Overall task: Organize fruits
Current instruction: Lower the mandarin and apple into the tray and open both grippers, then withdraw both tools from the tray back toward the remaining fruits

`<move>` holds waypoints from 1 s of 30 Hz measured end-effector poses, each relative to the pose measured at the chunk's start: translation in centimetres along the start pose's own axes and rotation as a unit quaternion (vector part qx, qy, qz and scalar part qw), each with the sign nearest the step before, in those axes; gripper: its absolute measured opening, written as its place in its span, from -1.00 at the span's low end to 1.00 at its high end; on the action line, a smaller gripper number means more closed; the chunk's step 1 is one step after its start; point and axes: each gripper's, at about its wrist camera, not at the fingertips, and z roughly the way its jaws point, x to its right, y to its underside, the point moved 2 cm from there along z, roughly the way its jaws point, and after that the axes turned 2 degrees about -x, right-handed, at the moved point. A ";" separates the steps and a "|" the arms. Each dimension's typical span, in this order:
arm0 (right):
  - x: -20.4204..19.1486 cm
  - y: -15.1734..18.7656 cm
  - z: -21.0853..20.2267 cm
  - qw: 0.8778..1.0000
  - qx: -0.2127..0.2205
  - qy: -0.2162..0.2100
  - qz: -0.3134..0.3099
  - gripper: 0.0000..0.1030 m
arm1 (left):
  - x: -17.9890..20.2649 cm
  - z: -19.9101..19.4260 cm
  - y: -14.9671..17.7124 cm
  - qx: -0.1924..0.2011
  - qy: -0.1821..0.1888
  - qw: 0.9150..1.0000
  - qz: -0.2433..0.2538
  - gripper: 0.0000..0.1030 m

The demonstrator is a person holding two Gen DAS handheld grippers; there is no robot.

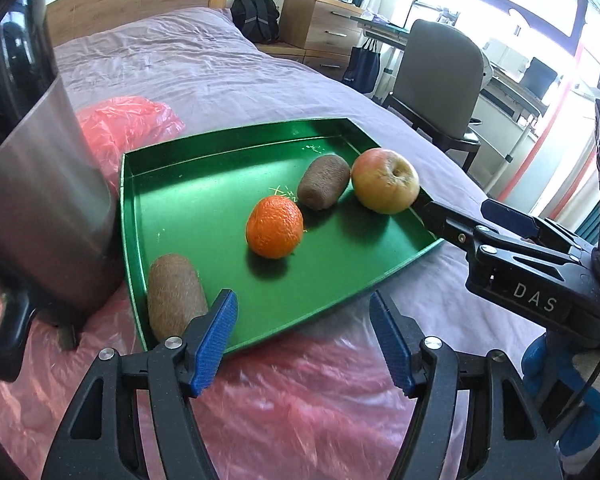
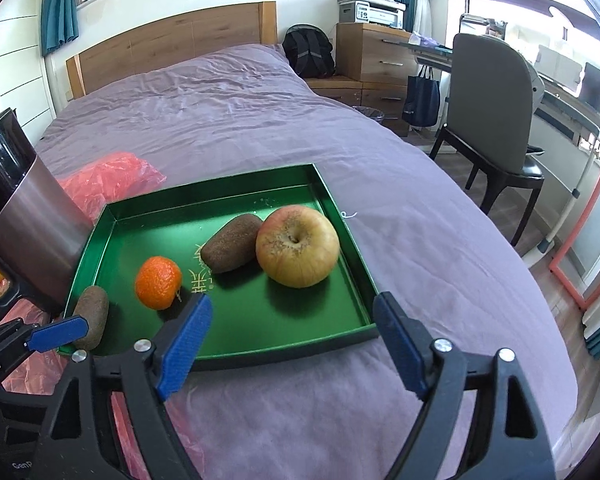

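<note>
A green tray (image 1: 236,136) (image 2: 204,192) lies on the purple bed. It holds an apple (image 1: 384,180) (image 2: 298,246) by its right wall, a kiwi (image 1: 323,182) (image 2: 230,248) touching the apple, a tangerine (image 1: 274,227) (image 2: 158,282) in the middle and a second kiwi (image 1: 174,294) (image 2: 94,314) in the near left corner. My left gripper (image 1: 302,300) hovers open over the tray's near edge, its left pad beside the near kiwi, nothing between the pads. My right gripper (image 2: 294,300) (image 1: 456,208) stands wide open and empty at the near right corner, short of the apple.
A brushed metal container (image 1: 44,200) (image 2: 32,232) stands against the tray's left side. Red plastic bags (image 1: 128,124) (image 2: 108,184) lie behind it and under the tray's near left. A grey chair (image 1: 436,80) (image 2: 492,100) and a desk stand right of the bed.
</note>
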 end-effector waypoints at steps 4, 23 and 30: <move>-0.1 0.8 -2.0 1.000 0.003 0.000 0.011 0.88 | 0.3 -2.7 0.9 0.014 -0.005 1.000 0.009 0.22; -4.6 6.5 -10.1 0.999 0.002 -0.027 0.032 0.88 | -2.4 -12.4 7.2 0.036 -0.075 0.996 0.013 0.25; -8.2 7.8 -13.0 0.999 0.006 -0.045 0.019 0.88 | -5.4 -16.0 9.8 0.045 -0.104 0.994 -0.005 0.26</move>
